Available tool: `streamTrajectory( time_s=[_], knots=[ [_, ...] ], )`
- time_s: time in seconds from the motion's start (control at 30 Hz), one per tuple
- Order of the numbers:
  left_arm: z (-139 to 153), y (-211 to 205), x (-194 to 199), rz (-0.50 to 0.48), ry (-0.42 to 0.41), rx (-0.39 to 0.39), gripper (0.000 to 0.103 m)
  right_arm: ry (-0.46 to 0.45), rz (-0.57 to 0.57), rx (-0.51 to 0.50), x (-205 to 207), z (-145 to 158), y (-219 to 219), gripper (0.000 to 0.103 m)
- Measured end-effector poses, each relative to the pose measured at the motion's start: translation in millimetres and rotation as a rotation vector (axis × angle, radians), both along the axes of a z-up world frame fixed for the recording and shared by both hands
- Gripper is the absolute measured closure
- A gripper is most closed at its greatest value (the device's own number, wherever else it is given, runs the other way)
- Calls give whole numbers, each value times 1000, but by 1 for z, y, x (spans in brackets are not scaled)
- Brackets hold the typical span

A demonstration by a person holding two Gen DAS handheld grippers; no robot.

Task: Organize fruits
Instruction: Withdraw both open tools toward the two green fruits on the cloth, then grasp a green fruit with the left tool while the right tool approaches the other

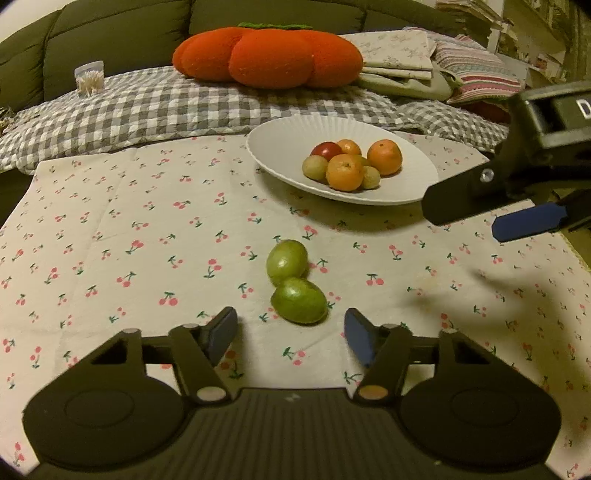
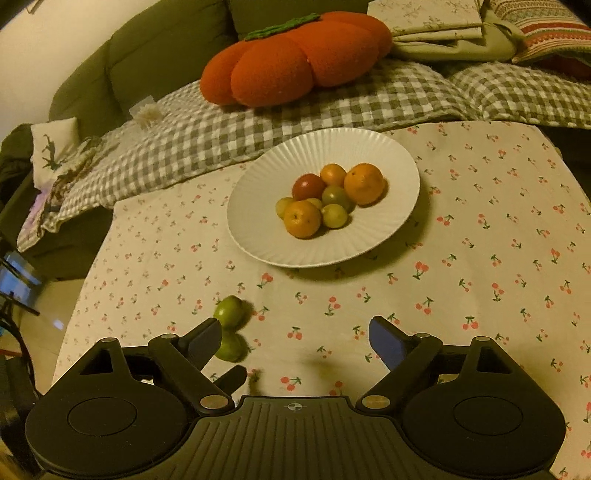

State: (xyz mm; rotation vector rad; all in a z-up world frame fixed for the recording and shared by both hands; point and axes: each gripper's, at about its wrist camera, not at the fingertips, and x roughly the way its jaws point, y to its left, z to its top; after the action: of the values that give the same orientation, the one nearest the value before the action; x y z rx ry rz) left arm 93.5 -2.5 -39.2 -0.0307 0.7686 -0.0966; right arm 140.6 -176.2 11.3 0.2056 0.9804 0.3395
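progress: most fruit already in ribbed white plate (image 2: 391, 229) at 12 o'clock | left: two round green fruits (image 1: 299, 305) touching on counter | left hand-held gripper (image 1: 291, 334) wide open, empty, fruit just ahead | right hand-held gripper (image 2: 295, 347) wide open, empty

A home living room, with a desk set against a sofa.

A dark green sofa (image 1: 110, 33) runs along the desk's far edge, draped with a grey checked quilt (image 1: 155, 107) and carrying a plush pumpkin cushion (image 1: 269, 55), folded linens (image 1: 399, 55) and a striped pillow (image 1: 476, 77). The desk wears a cherry-print cloth (image 1: 129, 229), and a white fluted plate (image 2: 258, 236) of small fruit (image 2: 332, 195) sits toward its far edge. A clear tub of cotton swabs (image 1: 89, 78) stands on the quilt near the far left corner. Warm, dim lamplight and cluttered shelves (image 1: 535, 33) at the far right add to the domestic look.
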Motion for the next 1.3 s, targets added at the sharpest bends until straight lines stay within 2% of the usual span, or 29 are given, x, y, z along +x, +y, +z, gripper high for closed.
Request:
streamTrajectory(
  time_s=[0.17,0.4,0.57,0.63,1.1,1.3],
  knots=[
    [-5,3,4,19,-20,10,48,11,-10,-6,2,-4,-4,14],
    [-8,0,3,4,-44,22,50,14,2,-13,3,-6,0,14],
    [-7,0,4,-10,-57,17,60,15,5,-18,4,-8,2,14],
    [-6,0,4,-16,-61,13,70,15,5,-20,4,-9,2,14],
    [1,11,-5,0,-39,3,70,16,17,-41,7,-14,14,14],
    [4,35,-10,55,-16,-1,70,-7,72,-88,7,-24,34,14]
  ],
)
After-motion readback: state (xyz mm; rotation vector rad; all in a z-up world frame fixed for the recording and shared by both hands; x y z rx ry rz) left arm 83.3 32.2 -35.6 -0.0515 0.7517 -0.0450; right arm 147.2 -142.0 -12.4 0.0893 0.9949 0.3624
